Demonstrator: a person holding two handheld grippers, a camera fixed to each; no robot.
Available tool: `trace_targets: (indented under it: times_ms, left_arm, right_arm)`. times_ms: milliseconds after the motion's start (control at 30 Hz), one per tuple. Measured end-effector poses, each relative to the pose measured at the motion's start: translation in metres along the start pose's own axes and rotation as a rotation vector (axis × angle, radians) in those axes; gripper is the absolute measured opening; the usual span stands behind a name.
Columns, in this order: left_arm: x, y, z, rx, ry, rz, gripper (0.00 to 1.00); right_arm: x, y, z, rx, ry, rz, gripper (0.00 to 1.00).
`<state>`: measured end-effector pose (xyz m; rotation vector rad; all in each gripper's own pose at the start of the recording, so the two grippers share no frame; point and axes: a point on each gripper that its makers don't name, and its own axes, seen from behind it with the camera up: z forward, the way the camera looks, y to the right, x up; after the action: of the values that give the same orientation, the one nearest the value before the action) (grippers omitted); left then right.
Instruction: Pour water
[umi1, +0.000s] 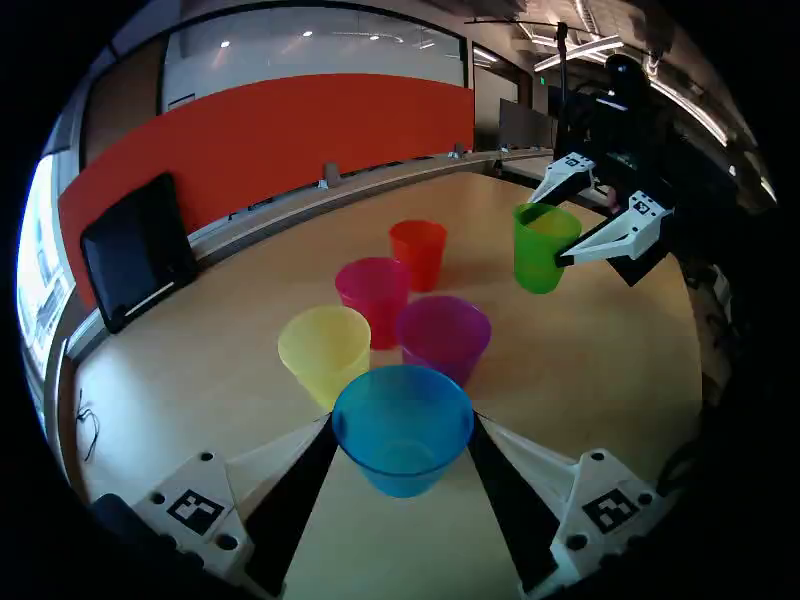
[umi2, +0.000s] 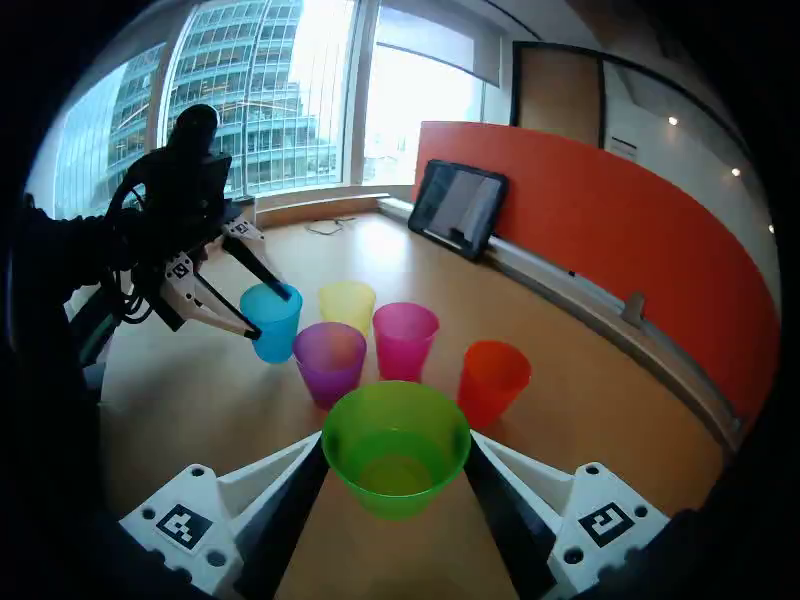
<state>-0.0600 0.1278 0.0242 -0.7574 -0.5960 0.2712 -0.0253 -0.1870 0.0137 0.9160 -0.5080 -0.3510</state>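
left gripper (umi1: 401, 428): pinching blue cup (umi1: 402, 445)
right gripper (umi2: 397, 440): pinching green cup (umi2: 396, 465), maybe water inside
feel: light, bendy plastic, grab mid-wall

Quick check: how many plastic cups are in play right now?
6. The blue cup is held in the left gripper and the green cup in the right gripper. The yellow cup, pink cup, purple cup and red cup stand clustered on the table. None seems hidden.
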Motion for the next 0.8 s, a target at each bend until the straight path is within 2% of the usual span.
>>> trace_targets:
  times_ms: [300, 633, 800]
  left_arm:
    - [-0.012, -0.002, 0.006, 0.0, -0.015, -0.008, 0.89]
    - [-0.021, -0.002, 0.007, 0.007, -0.032, -0.007, 0.89]
    - [-0.026, -0.004, 0.007, 0.018, -0.05, -0.003, 0.96]
  right_arm:
    - [-0.006, 0.001, 0.003, -0.005, -0.014, -0.001, 0.92]
    - [-0.009, 0.004, 0.006, -0.016, -0.017, 0.003, 0.92]
    - [-0.012, 0.005, 0.011, -0.015, -0.02, 0.009, 0.92]
